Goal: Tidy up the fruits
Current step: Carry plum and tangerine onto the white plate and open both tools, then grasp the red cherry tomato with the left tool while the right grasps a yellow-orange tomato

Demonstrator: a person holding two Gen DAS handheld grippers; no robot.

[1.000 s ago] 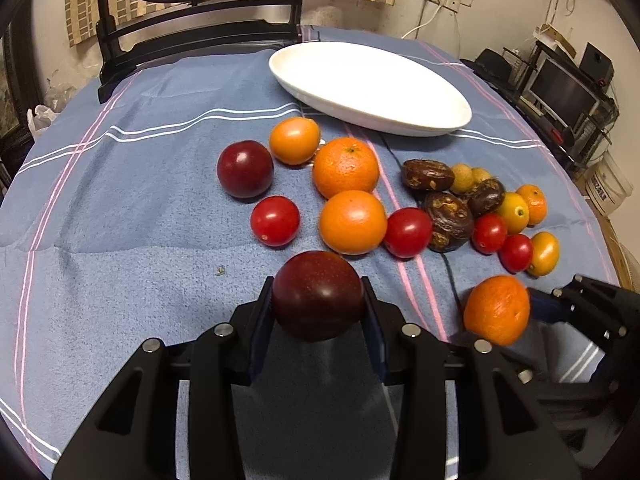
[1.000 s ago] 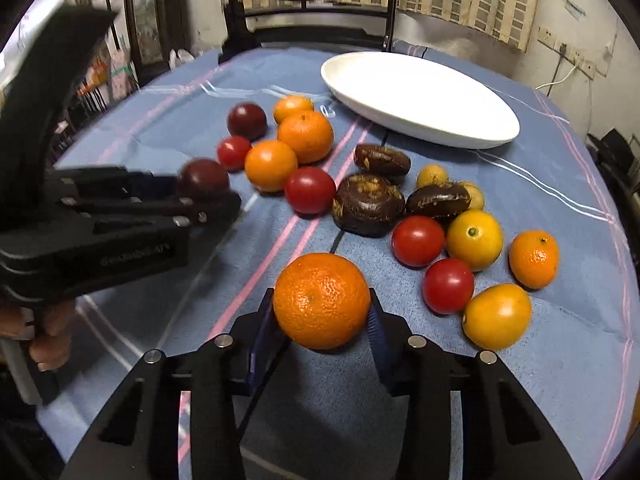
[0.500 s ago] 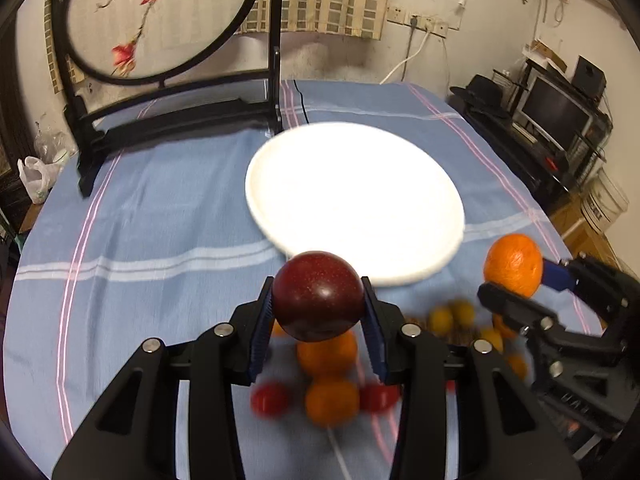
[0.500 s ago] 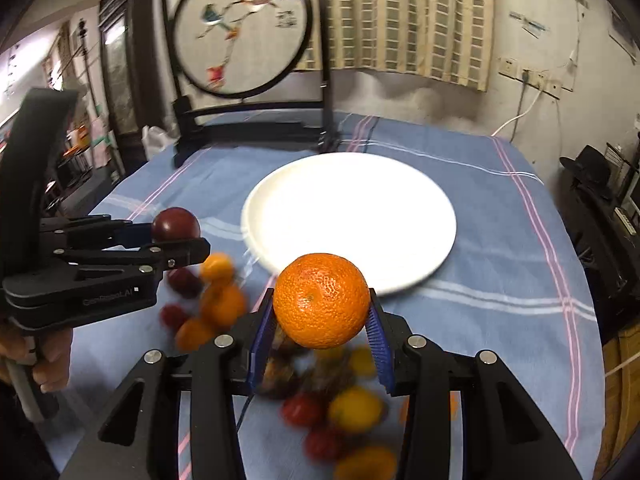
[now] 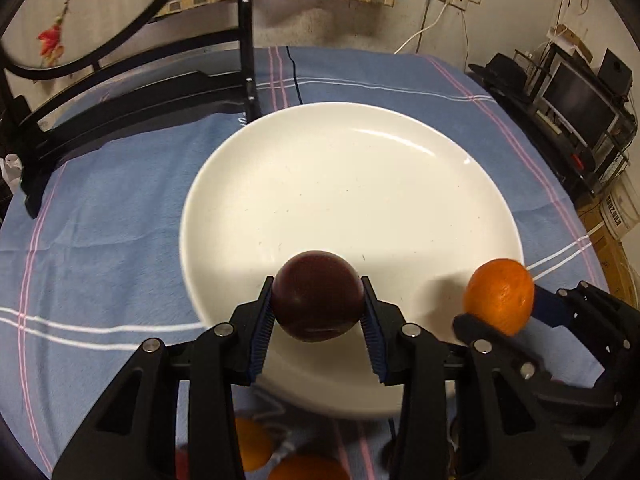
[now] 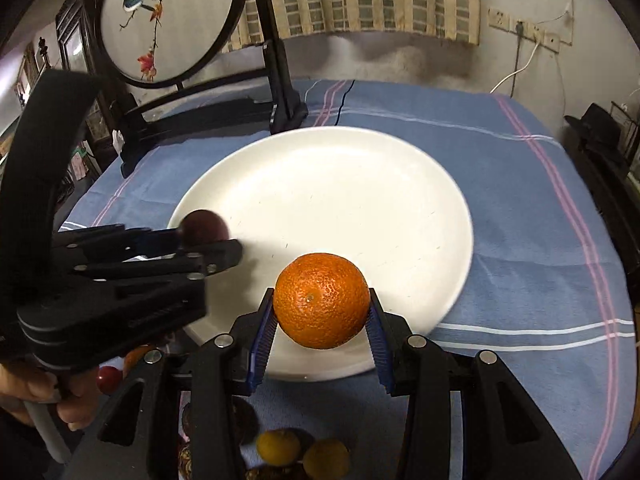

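Over the white plate [image 5: 400,184], your left gripper [image 5: 318,306] clamps a smooth, firm dark plum [image 5: 318,296] and your right gripper [image 6: 322,312] a light, pebbly orange [image 6: 322,300], both round, so grip across the middle and set them down gently.

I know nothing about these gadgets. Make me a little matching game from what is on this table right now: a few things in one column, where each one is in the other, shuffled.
Things:
1. dark red plum
2. orange
3. white plate
4. embroidered round screen

Places:
A. standing at the far edge of the table, behind the plate
B. clamped in the left gripper
C. lying on the blue cloth, with nothing on it yet
D. clamped in the right gripper

Pairs: 1-B, 2-D, 3-C, 4-A
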